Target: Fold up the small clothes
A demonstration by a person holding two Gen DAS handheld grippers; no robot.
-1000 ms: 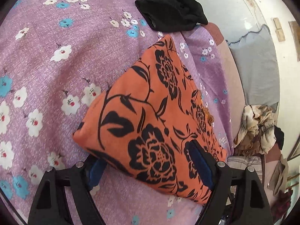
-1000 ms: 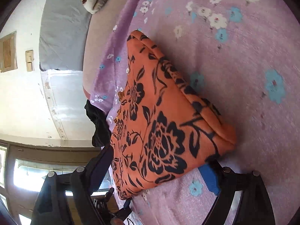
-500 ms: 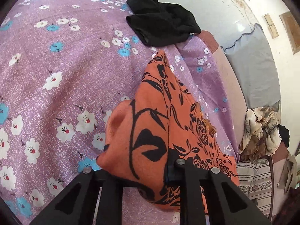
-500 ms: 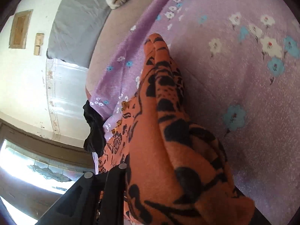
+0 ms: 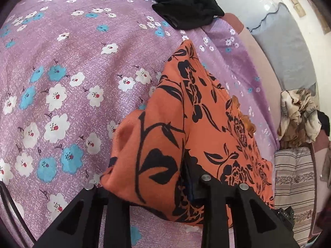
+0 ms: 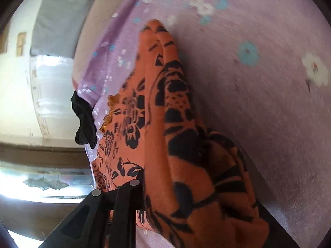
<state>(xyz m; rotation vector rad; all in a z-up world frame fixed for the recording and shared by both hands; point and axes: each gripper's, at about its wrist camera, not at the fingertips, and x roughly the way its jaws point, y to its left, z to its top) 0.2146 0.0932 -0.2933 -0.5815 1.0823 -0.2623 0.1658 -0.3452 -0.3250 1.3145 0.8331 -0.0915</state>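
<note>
The bed, covered by a purple sheet printed with white and blue flowers point(image 5: 68, 66), is seen with wide bare fabric on the left of the left wrist view and on the right of the right wrist view. The sheet's far edge drops off near a pale floor; a grey cushion point(image 5: 289, 47) and a striped mattress point(image 5: 293, 177) lie beyond that edge.

One orange cloth with a black flower print point(image 5: 186, 128) is bunched on the sheet, its nearer end lifted and pinched from two sides. The left gripper point(image 5: 149, 188) is seen with a thick fold of the cloth between its black fingers point(image 5: 209, 196); the fold is clamped, though the jaws are easing apart slightly. The right gripper point(image 6: 186, 188) is largely buried under the cloth; one finger point(image 6: 126, 198) is visible pressed against the bunched fabric, the jaws likewise widening a little while the fold is gripped.

Counted: one orange cloth, one black crumpled garment point(image 5: 186, 10) near the far edge of the sheet, well apart from the grippers, one beige patterned heap of fabric point(image 5: 298, 113) off the bed, two grippers.
</note>
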